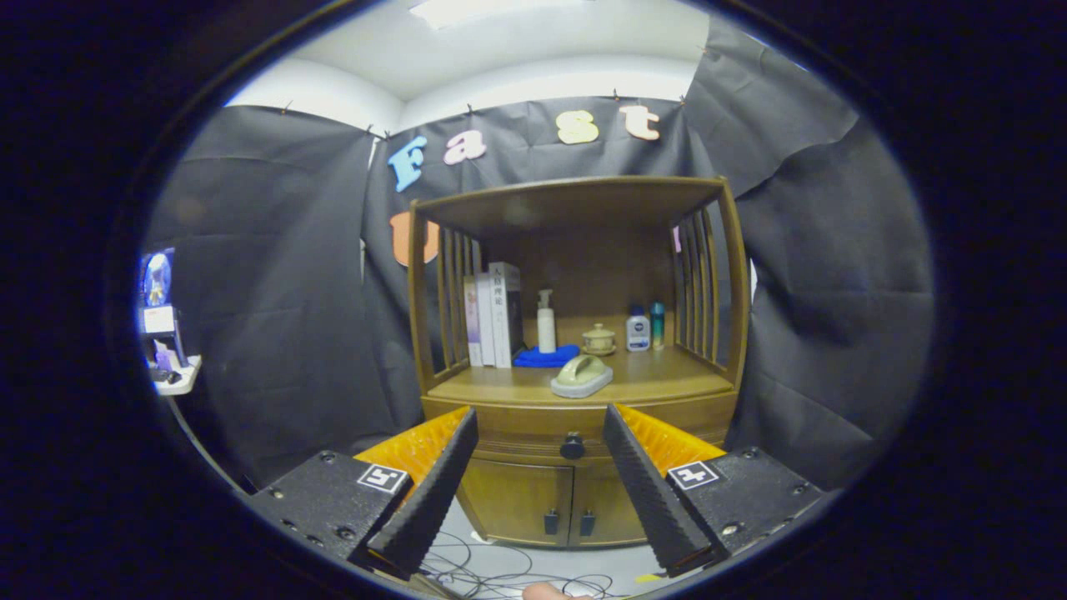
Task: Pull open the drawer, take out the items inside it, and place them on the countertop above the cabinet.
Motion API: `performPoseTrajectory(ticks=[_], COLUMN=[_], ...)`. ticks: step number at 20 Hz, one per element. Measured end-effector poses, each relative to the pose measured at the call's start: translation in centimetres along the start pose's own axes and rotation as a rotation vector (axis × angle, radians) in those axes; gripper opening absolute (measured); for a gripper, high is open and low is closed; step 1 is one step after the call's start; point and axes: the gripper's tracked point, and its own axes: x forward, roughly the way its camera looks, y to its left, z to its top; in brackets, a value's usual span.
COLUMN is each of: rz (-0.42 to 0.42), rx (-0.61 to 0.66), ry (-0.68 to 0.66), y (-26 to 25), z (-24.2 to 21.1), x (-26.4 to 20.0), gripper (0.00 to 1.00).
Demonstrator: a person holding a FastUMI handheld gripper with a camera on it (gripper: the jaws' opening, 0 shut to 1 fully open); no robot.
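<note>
A wooden cabinet (pixel 575 467) stands straight ahead, some way beyond my fingers. Its drawer (pixel 533 435) is closed, with a dark round knob (pixel 572 447) seen in the gap between my fingers. The countertop (pixel 667 379) above the drawer carries a pale green dish-shaped item (pixel 582 375) near its front edge. My gripper (pixel 540 417) is open with nothing between its fingers, held well short of the cabinet. The drawer's contents are hidden.
On the countertop stand books (pixel 493 315), a white pump bottle (pixel 546 321), a blue cloth (pixel 546 357), a small lidded jar (pixel 598 338) and two small bottles (pixel 645 327). Two lower doors (pixel 542 500) are shut. Cables (pixel 500 571) lie on the floor.
</note>
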Motion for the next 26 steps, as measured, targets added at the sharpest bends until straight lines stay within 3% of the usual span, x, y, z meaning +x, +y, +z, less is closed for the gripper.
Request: performPoseTrajectory(ticks=[8,26], rz=[-0.058,-0.030], rx=[0.006,-0.049], ry=[-0.090,-0.070], y=[0.0,3.8], z=[-0.9,-1.9], x=[-6.2,-8.3], gripper=[0.98,0.99])
